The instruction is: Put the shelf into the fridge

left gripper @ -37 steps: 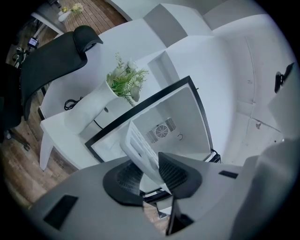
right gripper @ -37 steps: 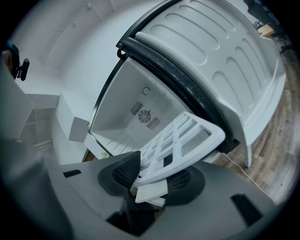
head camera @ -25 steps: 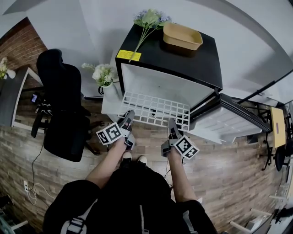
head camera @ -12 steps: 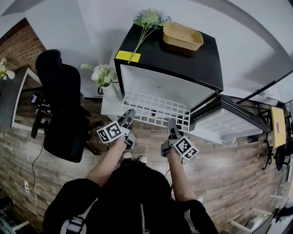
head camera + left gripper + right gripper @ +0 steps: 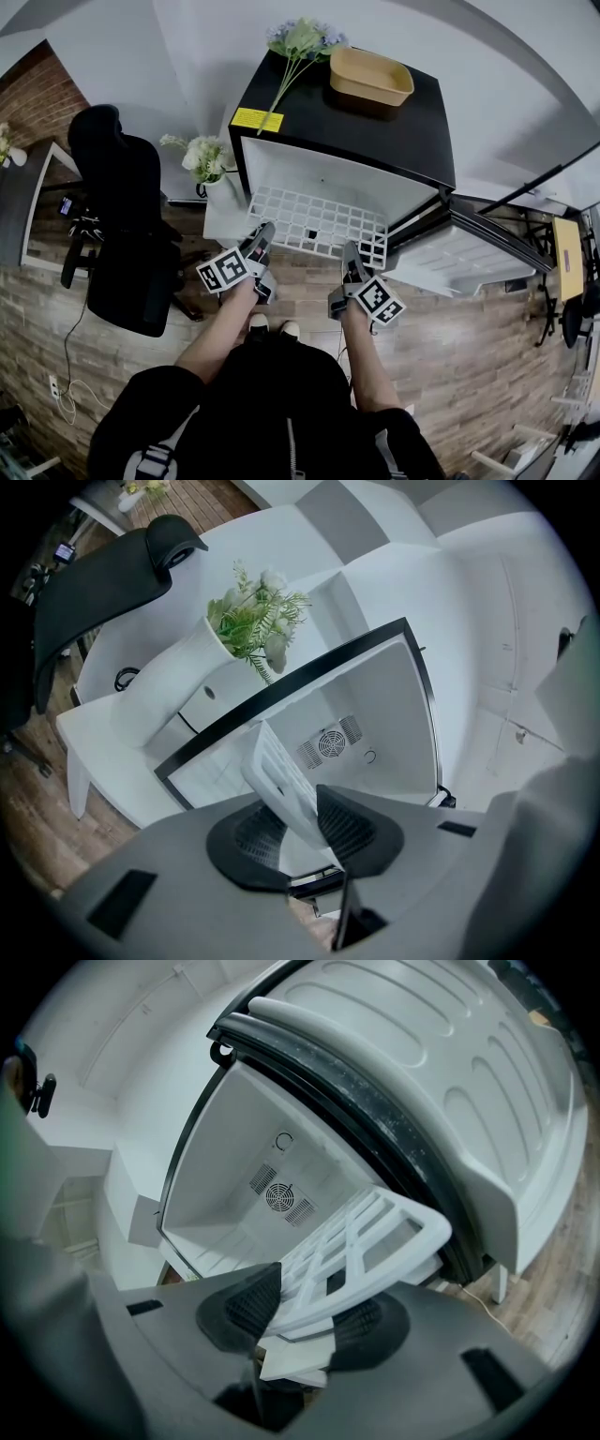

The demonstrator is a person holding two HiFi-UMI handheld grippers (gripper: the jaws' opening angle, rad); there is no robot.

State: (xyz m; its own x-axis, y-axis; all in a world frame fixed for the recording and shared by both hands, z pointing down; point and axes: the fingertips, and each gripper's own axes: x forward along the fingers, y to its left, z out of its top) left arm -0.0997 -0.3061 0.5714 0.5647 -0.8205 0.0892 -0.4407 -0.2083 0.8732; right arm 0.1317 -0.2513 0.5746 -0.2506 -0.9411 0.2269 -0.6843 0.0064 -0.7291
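A white grid shelf (image 5: 319, 223) is held level in front of the open black fridge (image 5: 375, 122), its far edge inside the white cavity. My left gripper (image 5: 263, 234) is shut on the shelf's near-left edge; in the left gripper view the shelf (image 5: 281, 785) stands edge-on between the pads. My right gripper (image 5: 350, 253) is shut on the near-right edge, and the right gripper view shows the shelf (image 5: 361, 1251) clamped between the pads. The fridge's back wall with a round fan grille (image 5: 279, 1194) lies ahead.
The fridge door (image 5: 469, 251) hangs open to the right. A tan tray (image 5: 371, 77) and a flower stem (image 5: 298, 47) rest on the fridge top. A white vase with flowers (image 5: 211, 164) stands left of the fridge, and a black office chair (image 5: 127, 225) is further left.
The shelf and both grippers have moved slightly forward, toward the fridge opening. Both grips are unchanged.
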